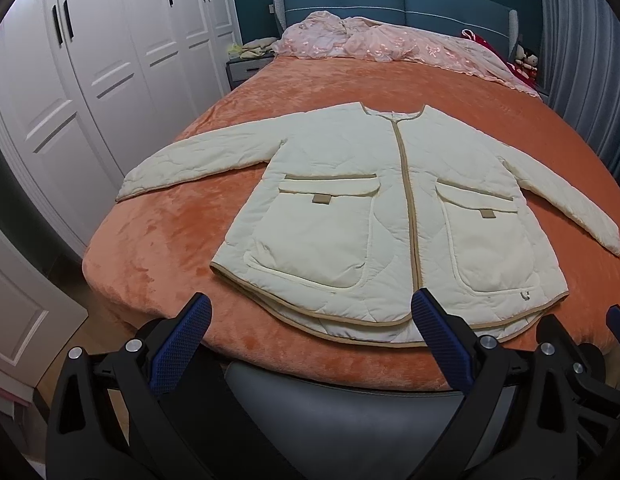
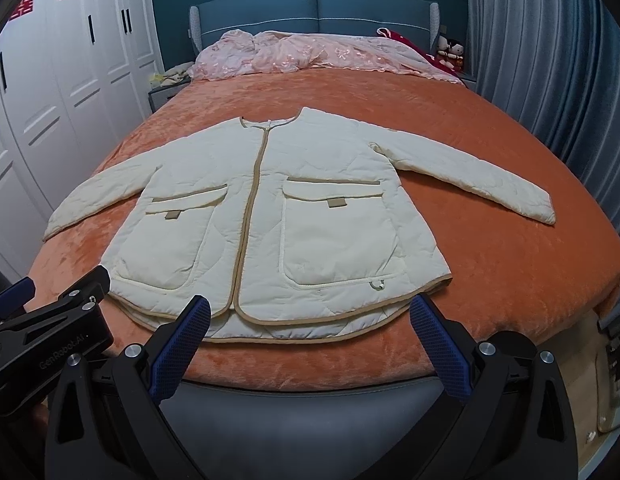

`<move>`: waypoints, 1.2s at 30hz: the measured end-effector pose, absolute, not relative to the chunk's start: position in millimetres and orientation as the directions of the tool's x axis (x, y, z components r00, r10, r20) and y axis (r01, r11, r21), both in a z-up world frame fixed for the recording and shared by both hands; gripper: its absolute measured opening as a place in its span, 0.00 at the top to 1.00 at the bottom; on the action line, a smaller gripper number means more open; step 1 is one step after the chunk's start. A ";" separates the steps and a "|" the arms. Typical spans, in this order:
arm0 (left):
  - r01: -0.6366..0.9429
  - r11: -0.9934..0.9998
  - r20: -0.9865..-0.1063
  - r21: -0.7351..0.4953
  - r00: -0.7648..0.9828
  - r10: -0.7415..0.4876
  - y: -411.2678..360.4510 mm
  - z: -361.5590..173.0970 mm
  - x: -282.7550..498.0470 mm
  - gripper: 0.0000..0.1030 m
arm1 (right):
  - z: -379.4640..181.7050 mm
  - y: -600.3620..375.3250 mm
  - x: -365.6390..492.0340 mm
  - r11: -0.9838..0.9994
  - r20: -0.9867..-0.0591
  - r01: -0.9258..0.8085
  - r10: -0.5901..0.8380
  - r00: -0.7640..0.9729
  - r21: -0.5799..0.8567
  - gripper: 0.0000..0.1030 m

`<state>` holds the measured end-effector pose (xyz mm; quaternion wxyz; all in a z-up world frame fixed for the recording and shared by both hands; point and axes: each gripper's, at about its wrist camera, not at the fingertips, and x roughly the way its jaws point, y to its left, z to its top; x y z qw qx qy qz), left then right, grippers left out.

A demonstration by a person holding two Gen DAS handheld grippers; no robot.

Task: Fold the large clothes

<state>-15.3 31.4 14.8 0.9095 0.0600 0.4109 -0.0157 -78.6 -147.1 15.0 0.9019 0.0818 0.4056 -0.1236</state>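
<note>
Quilted matt cloth jacket [image 1: 389, 200] w/ tan trim; plush orange blanket [image 1: 158, 248].

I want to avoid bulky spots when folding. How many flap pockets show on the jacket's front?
2. One flap pocket lies left of the zipper in the left wrist view, the other right of it. The jacket lies front up; any pockets inside or behind are hidden.

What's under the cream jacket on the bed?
The jacket lies flat on an orange blanket, which shows all around it. At the hem its back panel peeks out below the front. What the blanket covers beneath cannot be seen.
</note>
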 end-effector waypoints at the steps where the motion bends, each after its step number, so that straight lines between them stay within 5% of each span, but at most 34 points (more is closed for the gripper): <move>1: 0.077 0.992 -0.750 0.096 0.661 0.021 31.8 14.8 -15.2 0.05 | 15.1 -147.1 -78.6 0.956 -0.752 0.290 -0.157 0.641 0.047 0.05; 36: 0.068 0.994 -0.751 0.091 0.660 0.024 36.5 13.1 -15.3 0.05 | 14.2 -142.2 -77.6 0.957 -0.750 0.285 -0.156 0.643 0.046 0.05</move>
